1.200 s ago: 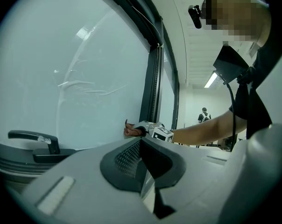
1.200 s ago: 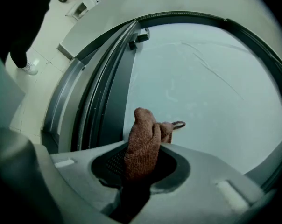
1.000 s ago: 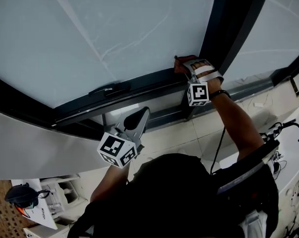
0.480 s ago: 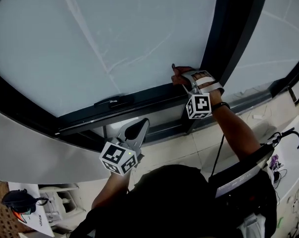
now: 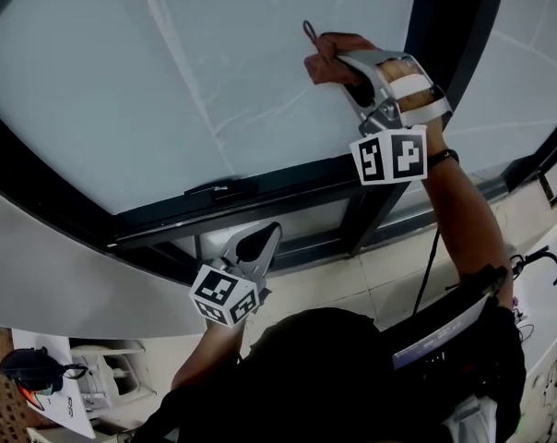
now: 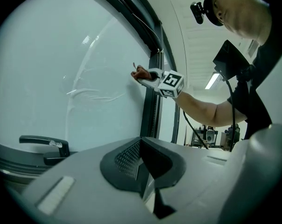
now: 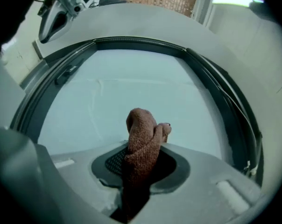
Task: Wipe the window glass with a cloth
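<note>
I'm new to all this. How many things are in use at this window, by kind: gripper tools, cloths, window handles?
Hand-held grippers: 2, the left hand-held gripper and the right hand-held gripper
Brown cloth: 1, clamped in the right hand-held gripper
Window handle: 1
Total: 4

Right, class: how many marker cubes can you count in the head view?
2. One cube rides the left gripper, low beneath the window frame; the other rides the right gripper, holding a cloth at the glass.
</note>
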Demonstrator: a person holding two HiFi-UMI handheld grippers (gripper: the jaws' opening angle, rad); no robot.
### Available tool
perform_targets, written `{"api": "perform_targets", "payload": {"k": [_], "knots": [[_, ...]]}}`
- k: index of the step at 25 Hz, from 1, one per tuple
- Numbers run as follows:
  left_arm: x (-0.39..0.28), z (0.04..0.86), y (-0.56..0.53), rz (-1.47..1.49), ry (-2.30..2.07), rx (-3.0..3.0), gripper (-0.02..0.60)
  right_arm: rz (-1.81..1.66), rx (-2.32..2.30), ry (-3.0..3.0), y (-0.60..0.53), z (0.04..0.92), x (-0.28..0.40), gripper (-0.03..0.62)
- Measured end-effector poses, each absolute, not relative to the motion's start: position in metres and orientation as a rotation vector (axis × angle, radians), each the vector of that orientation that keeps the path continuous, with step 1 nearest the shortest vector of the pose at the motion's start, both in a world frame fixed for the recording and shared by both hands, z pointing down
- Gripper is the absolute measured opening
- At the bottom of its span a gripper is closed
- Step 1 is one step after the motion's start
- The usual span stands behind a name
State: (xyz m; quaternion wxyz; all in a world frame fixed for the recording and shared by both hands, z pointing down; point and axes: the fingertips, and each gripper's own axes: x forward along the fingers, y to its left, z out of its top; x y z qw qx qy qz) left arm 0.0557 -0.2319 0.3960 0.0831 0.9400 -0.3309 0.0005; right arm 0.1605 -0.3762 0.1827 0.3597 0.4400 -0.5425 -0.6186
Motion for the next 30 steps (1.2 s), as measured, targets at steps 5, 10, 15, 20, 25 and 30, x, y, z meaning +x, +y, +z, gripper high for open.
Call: {"api": "perform_targets", "payload": {"k": [5,10,15,20,25,30], "knots": [[0.048,0.394,-0.231,-0.004,-1.018,2.803,0.017,-1.682,1.206,-1.327,-0.383,0.107,0.154,0.077],[0.039,0.394,-0.231,-0.025,-1.057,2.779,0.017,-1.746,1.213,-1.276,-0.386,0.068,0.141,0.077],[0.034,0.392,-0.233,-0.025,-1.071,2.779,0.017,-1.76,1.225,-1.245,-0.398,0.043,0.136,0.077],[0.031,0.392,-0.235,-0.04,-1.082,2.772,0.017,-1.753,1.239,-1.232,-0.417,0.047,0.132,0.077],[0.031,0.394,-0.236,-0.036,-1.08,2.765,0.017,-1.757,1.26,-1.223,-0.418,0.056,0.131,0.077],[0.031,0.396,-0.237,-0.029,-1.072,2.76,0.017,-1.745,1.243,-1.234,-0.417,0.071,0.129,0.077]]}}
